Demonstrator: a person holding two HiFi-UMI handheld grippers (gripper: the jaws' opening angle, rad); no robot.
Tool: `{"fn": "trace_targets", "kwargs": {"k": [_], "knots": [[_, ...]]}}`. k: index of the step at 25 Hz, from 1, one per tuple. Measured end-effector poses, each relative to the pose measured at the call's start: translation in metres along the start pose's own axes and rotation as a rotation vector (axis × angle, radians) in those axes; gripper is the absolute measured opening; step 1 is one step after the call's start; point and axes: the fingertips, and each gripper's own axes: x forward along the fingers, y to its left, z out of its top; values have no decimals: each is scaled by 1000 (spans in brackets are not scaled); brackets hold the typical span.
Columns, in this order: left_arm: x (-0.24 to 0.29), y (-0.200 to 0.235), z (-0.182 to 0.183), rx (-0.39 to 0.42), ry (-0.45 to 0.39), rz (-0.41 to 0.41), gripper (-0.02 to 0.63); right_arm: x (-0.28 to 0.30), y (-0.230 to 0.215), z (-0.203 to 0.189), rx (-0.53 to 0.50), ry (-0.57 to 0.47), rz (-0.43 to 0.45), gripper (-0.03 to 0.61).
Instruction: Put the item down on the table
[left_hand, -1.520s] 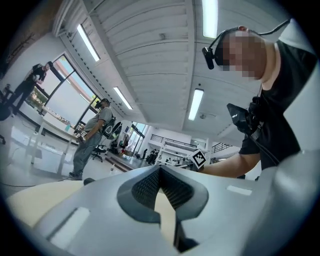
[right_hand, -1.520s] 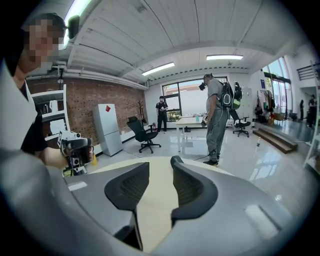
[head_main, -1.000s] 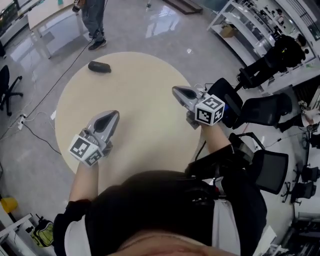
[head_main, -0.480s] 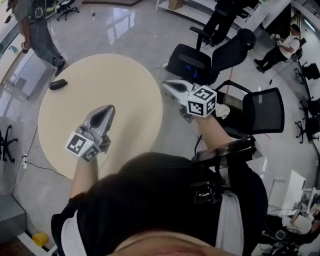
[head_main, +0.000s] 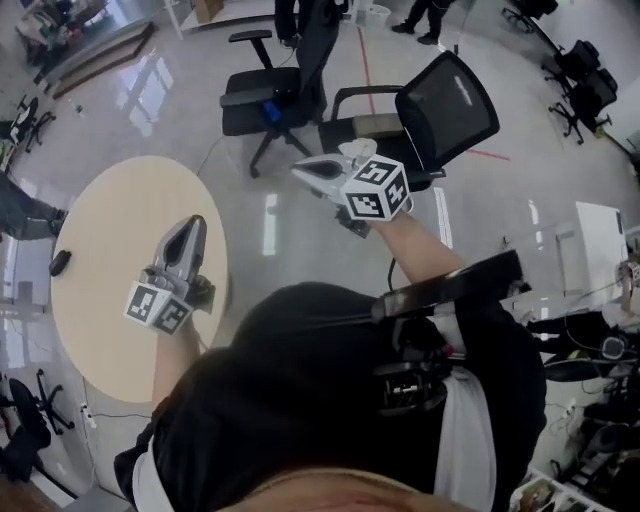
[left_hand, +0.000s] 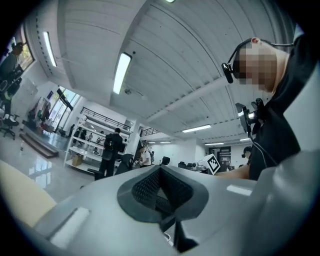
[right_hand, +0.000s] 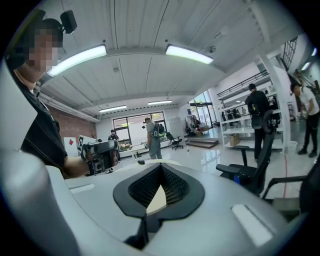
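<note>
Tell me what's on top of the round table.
On the round table a small dark item lies near the left edge. The left claw hangs over the right side, covering the tabletop beneath it; anything there cannot be seen.

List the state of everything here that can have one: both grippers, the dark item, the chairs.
left gripper: jaws shut, nothing between them, held over the table.
right gripper: jaws shut, nothing between them, held off the table, above the floor.
dark item: lying on the round table, apart from both grippers.
black office chair: upright, nobody seated.
mesh-back chair: upright, nobody seated.
</note>
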Motion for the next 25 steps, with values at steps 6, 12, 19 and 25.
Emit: {"fn": "trace_targets", "kwargs": {"k": [6, 12, 19, 25], "knots": [[75, -73, -28, 22, 60, -187, -6, -107, -34, -15, 55, -72, -146, 14], [122, -112, -46, 27, 118, -353, -6, -176, -41, -21, 70, -144, -290, 12], [128, -132, -49, 38, 140, -447, -6, -203, -27, -22, 61, -188, -378, 12], [116, -118, -51, 18, 147, -435, -6, -202, -23, -24, 67, -203, -399, 12]]}}
